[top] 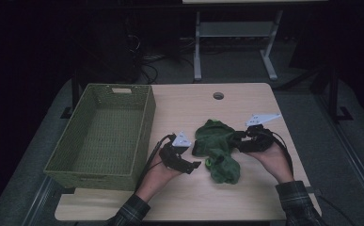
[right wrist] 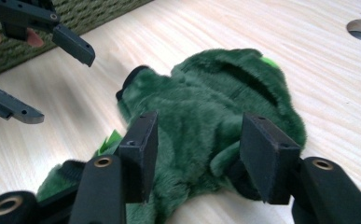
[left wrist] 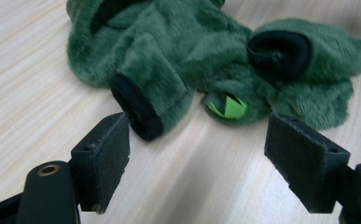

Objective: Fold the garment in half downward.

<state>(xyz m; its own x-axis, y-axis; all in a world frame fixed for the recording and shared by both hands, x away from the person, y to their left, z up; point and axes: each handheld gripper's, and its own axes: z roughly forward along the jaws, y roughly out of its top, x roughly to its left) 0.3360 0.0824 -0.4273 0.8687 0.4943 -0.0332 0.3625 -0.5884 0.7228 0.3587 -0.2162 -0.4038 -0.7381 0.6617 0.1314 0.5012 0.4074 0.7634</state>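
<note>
High view: green basket [top: 99, 136] w/ nothing inside, green plush garment [top: 216, 149] beside it on table; both grippers' jaws wide, holding nothing.

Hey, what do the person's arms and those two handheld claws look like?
Both sleeves are dark plaid; the left sleeve and right sleeve show at the cuffs. The left claw and right claw are black, each with two flat rectangular jaws, a grey three-cornered plate on top and a black trailing cable.

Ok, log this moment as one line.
left gripper: open, beside green plush garment | right gripper: open, jaws astride garment | basket: left of garment
</note>
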